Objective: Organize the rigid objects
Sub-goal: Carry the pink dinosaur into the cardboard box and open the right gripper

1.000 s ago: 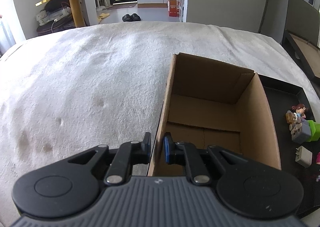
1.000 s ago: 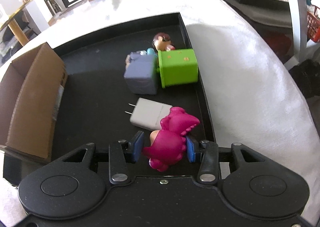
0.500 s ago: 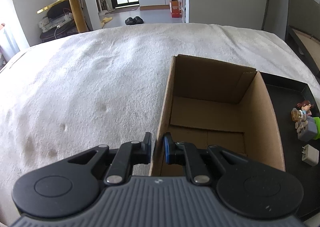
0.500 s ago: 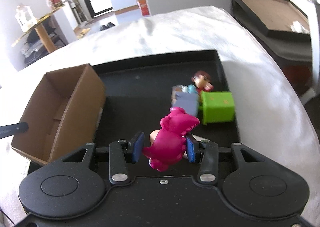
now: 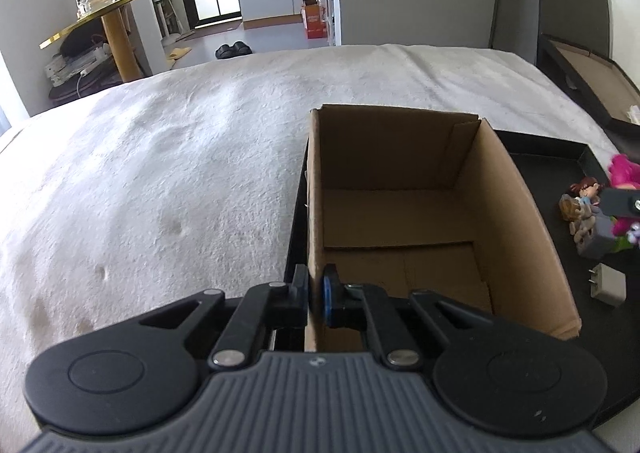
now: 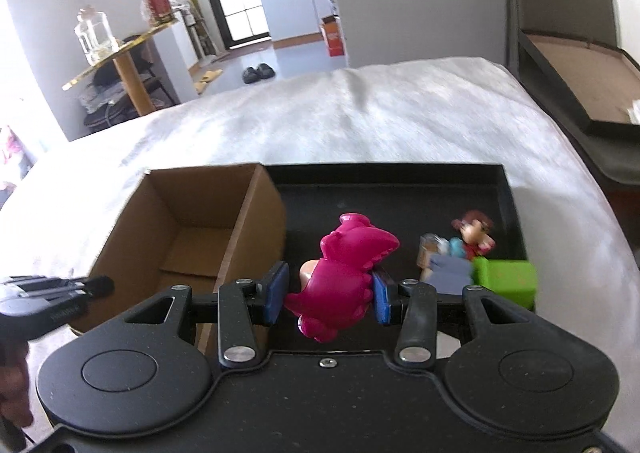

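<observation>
An open, empty cardboard box (image 5: 516,237) stands at the left end of a black tray (image 5: 552,149) on the white bed. My left gripper (image 5: 315,285) is shut on the box's near left wall, one pad on each side. My right gripper (image 6: 328,289) is shut on a pink dinosaur toy (image 6: 344,273) and holds it in the air above the tray, just right of the box (image 6: 256,229). In the left wrist view the pink dinosaur toy (image 5: 624,173) shows at the right edge. The left gripper (image 6: 96,285) also shows in the right wrist view, at the box's near left corner.
On the tray (image 6: 384,189) lie a green cube (image 6: 508,281), a grey-blue cube (image 6: 450,273), a small figurine (image 6: 474,233) and a white charger plug (image 5: 608,285). White bedding surrounds the tray. A dark headboard and a framed board stand at the right.
My right gripper has lifted the pink dinosaur off the tray and carried it left, toward the box. The left jaws have closed tight on the box wall; that hand has hardly moved.
</observation>
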The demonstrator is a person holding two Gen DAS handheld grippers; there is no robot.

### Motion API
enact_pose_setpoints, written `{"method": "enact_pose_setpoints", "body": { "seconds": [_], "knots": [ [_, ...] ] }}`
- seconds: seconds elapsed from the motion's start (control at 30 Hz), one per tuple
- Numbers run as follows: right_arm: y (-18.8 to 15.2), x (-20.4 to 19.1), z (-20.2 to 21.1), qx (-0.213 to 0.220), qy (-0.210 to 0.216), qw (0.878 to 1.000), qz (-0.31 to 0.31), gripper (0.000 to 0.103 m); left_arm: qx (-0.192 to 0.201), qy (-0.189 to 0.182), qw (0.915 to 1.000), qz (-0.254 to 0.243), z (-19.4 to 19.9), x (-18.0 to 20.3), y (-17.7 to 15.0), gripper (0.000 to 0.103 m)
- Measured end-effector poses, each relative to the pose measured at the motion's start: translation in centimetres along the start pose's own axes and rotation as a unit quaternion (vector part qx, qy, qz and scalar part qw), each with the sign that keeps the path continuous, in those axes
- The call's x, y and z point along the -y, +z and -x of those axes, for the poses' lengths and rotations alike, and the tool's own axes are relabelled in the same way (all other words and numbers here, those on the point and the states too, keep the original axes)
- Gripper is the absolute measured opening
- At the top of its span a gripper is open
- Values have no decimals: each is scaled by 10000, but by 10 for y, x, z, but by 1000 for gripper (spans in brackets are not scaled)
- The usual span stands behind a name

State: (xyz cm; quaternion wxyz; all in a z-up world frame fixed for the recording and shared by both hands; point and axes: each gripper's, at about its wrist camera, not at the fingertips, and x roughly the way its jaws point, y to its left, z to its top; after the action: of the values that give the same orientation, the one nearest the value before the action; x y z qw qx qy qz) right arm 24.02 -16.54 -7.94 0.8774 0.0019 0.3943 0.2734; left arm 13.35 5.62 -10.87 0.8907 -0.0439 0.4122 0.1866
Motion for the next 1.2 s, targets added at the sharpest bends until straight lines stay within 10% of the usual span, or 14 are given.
{"method": "enact_pose_setpoints", "body": {
  "seconds": [1.03, 1.2],
  "knots": [
    [14, -98, -41, 97, 854, 9893, 1180, 43, -247, -168, 9987, 414, -3, -17, 2, 8],
    [18, -107, -37, 311, 978, 9853, 1367, 58, -250, -126, 9987, 422, -3, -17, 2, 8]
  ]
}}
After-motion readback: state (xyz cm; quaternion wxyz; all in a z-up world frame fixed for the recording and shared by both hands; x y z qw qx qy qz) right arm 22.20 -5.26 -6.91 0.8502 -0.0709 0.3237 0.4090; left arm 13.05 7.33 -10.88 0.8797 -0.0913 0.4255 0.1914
